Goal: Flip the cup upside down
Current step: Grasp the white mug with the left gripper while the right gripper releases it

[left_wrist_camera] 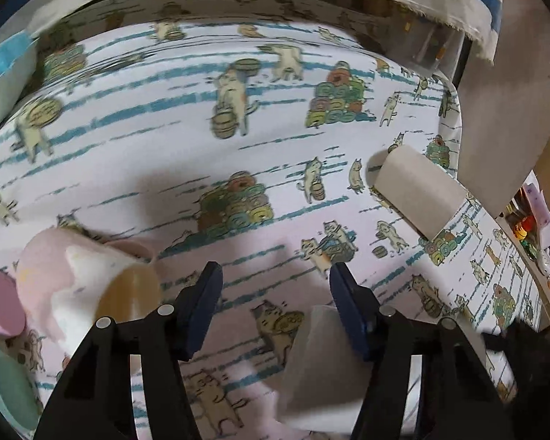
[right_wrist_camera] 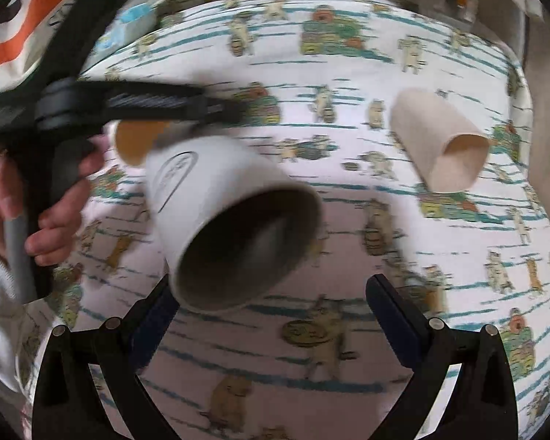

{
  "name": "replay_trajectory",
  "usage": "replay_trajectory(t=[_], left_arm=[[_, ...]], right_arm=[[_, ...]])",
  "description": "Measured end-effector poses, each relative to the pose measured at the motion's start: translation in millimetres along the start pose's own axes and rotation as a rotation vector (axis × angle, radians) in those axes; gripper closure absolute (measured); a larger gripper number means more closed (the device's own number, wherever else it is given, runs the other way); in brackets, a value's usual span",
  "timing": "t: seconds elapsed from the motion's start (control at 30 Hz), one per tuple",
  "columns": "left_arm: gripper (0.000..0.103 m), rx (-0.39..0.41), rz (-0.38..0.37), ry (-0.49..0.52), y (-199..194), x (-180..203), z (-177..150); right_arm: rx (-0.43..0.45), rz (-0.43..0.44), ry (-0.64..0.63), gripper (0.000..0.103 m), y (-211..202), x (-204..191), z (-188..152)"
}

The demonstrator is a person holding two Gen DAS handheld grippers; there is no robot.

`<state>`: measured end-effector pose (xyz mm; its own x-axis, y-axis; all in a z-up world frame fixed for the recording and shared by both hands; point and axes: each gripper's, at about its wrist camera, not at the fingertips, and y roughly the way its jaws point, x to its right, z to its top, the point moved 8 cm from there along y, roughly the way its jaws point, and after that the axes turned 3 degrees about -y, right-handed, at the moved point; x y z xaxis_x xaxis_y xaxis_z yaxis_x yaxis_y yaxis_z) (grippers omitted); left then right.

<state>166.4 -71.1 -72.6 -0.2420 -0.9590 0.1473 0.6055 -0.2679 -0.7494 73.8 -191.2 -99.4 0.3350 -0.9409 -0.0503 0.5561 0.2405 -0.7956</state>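
Both the left claw (left_wrist_camera: 275,286) and right claw (right_wrist_camera: 271,293) stood apart, clamping nothing. The white cup (right_wrist_camera: 216,198) lay tilted, blurred, mouth toward the right claw, on the cat-print table (right_wrist_camera: 348,366), near a cardboard tube (right_wrist_camera: 436,139).

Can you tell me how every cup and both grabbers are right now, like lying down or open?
white cup: tipped on its side, mouth toward the right wrist camera, blurred.
beige cup: lying on its side on the tablecloth.
pink and white cup: tipped on its side.
left gripper: open, holding nothing.
right gripper: open, holding nothing.
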Motion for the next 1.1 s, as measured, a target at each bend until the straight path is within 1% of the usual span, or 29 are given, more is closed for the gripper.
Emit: replay_trajectory(t=[0.17,0.23,0.27,0.33,0.4,0.47,0.5,0.53,0.6,0.67,0.7,0.73,0.77,0.8,0.83,0.87,0.93,1.0,1.1], left_arm=[[0.046,0.002,0.017,-0.030,-24.0,-8.9,-25.2],[0.046,0.009,0.021,-0.037,-34.9,-8.6,-38.8],[0.046,0.012,0.022,-0.043,-39.6,-8.3,-45.4],[0.047,0.015,0.022,-0.055,-46.7,-8.9,-56.3],[0.048,0.024,0.017,-0.084,-52.4,-10.9,-63.7],[0.048,0.047,0.018,-0.110,-58.7,-13.3,-66.7],[0.048,0.068,0.032,-0.119,-63.1,-15.2,-67.0],[0.048,0.092,0.046,-0.124,-68.0,-16.5,-66.9],[0.048,0.128,0.050,-0.134,-77.0,-16.8,-67.1],[0.043,0.177,0.055,-0.142,-87.8,-15.1,-66.3],[0.035,0.200,0.057,-0.140,-92.0,-12.9,-65.6],[0.025,0.226,0.058,-0.136,-96.9,-9.8,-65.4],[0.019,0.263,0.064,-0.129,-102.8,-5.4,-64.5],[0.008,0.296,0.073,-0.120,-107.2,-0.9,-63.2],[0.000,0.330,0.084,-0.104,-111.2,4.6,-61.6],[0.000,0.353,0.093,-0.085,-113.7,9.1,-60.7],[0.000,0.360,0.110,-0.054,-112.2,17.0,-60.0],[0.000,0.338,0.110,-0.040,-105.1,24.3,-60.9],[0.000,0.281,0.092,-0.050,-90.4,31.5,-66.6]], right_arm=[[0.038,-0.084,0.041,0.002,-1.3,35.2,11.1],[0.061,-0.083,0.065,0.002,2.2,45.1,20.9],[0.070,-0.062,0.076,0.002,4.8,47.9,26.3],[0.097,0.019,0.102,0.002,11.3,49.6,40.4],[0.109,0.074,0.115,0.002,15.7,47.3,50.4],[0.131,0.113,0.125,0.002,11.5,43.5,56.1],[0.148,0.126,0.125,0.002,7.6,41.2,57.8],[0.171,0.137,0.114,0.002,-0.1,36.1,57.9],[0.231,0.144,0.072,0.002,-17.0,28.7,58.7],[0.291,0.127,0.030,0.002,-35.0,24.8,57.8],[0.330,0.115,0.005,0.002,-46.1,23.3,57.1],[0.368,0.104,-0.017,0.002,-56.7,23.4,56.8],[0.401,0.092,-0.036,0.002,-66.9,23.4,55.6],[0.436,0.079,-0.053,0.001,-76.8,23.2,54.4],[0.465,0.065,-0.064,0.001,-86.0,24.3,53.7],[0.480,0.054,-0.069,0.001,-92.0,25.1,52.1],[0.481,0.054,-0.054,0.001,-99.3,30.4,49.0],[0.500,0.034,-0.034,0.001,-105.3,37.5,46.8],[0.539,-0.031,-0.043,0.001,-109.3,45.9,42.8]])
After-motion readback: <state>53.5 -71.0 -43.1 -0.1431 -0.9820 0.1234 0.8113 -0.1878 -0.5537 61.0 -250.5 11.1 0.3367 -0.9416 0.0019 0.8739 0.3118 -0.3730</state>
